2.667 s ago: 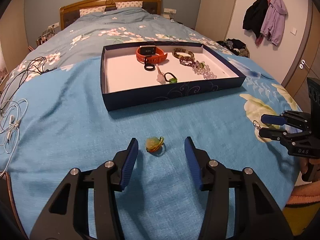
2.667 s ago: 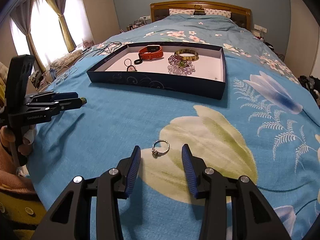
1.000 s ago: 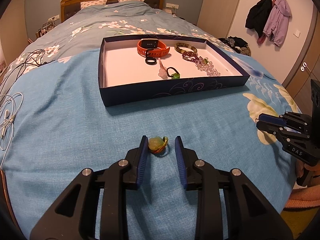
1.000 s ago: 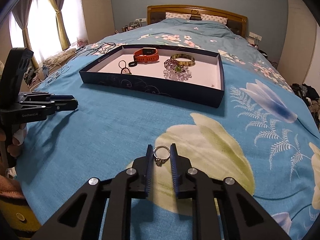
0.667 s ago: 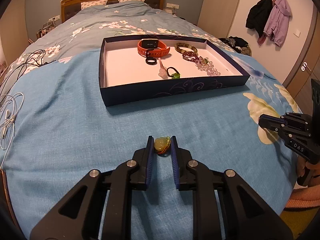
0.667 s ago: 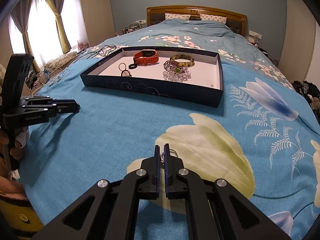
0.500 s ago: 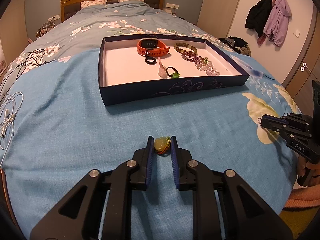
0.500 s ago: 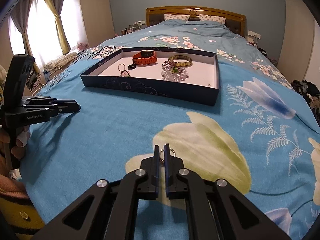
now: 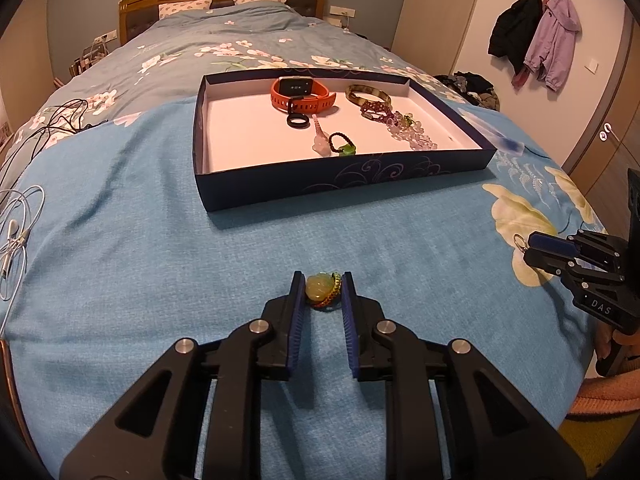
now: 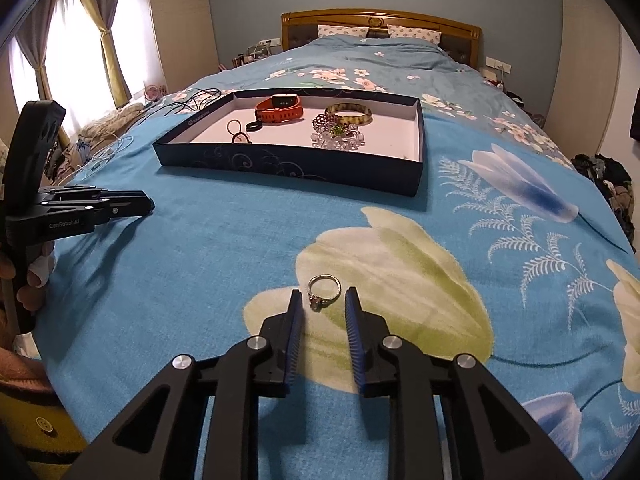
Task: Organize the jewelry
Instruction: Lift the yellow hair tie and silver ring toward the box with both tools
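A green-yellow bead charm [image 9: 320, 289] on a braided cord lies on the blue bedspread, and my left gripper [image 9: 322, 291] is shut on it, both pads touching. A silver ring [image 10: 324, 290] with a small stone rests on the bedspread between the fingertips of my right gripper [image 10: 323, 298]. Its jaws are opening, and the pads stand just off the ring. Farther up the bed sits the dark blue tray [image 9: 344, 178] with a white floor. It holds an orange watch [image 9: 302, 94], a bangle [image 9: 368, 96], bead bracelets and a black ring [image 9: 298, 121].
White and black cables [image 9: 16, 232] lie on the bed's left side. Coats [image 9: 536, 40] hang on the right wall. The left gripper [image 10: 149, 204] shows in the right wrist view, held by a hand [image 10: 36, 272]. The tray [image 10: 288, 168] stands a good reach ahead.
The left jaws went from wide apart to shut on the charm and have held still. The right jaws closed on the ring, then parted again, leaving it free between them.
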### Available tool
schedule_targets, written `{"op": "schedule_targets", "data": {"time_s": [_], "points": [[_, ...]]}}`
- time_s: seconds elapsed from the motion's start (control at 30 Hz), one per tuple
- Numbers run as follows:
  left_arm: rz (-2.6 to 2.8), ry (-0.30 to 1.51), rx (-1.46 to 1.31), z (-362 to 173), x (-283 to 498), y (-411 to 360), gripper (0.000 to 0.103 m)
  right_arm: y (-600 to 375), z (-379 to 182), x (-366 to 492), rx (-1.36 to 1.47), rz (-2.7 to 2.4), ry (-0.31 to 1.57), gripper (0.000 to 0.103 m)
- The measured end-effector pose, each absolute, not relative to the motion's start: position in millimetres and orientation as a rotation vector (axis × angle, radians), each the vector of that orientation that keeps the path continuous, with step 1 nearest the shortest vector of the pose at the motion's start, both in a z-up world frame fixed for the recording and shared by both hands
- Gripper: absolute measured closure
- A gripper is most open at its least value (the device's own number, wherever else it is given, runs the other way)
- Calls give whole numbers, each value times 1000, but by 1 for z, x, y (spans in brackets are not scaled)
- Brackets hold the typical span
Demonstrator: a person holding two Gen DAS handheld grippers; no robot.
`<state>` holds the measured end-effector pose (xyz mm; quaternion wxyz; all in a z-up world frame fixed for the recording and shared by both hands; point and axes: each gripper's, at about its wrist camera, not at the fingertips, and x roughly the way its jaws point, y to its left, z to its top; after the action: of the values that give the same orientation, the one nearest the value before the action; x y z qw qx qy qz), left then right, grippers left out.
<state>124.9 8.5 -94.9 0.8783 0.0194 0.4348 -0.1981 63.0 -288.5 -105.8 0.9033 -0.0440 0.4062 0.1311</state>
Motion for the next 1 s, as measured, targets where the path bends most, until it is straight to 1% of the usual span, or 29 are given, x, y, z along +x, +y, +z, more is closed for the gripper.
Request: {"op": "schedule_targets", "data": {"time_s": [0.07,0.13,0.8,1.0], "points": [[-412,906,42,-95,125,8,86,-286,-106,63,-99,280,835,97],[-414,907,37,-95,125,9,86,-284,-106,63,-103,281,831,100],[-428,893,45,-92,121,6,86,-286,-87,73,-75,321,755,100],[-445,852,51,-79,117,2,86,-284,-79,77,-67,339,727,100]]}}
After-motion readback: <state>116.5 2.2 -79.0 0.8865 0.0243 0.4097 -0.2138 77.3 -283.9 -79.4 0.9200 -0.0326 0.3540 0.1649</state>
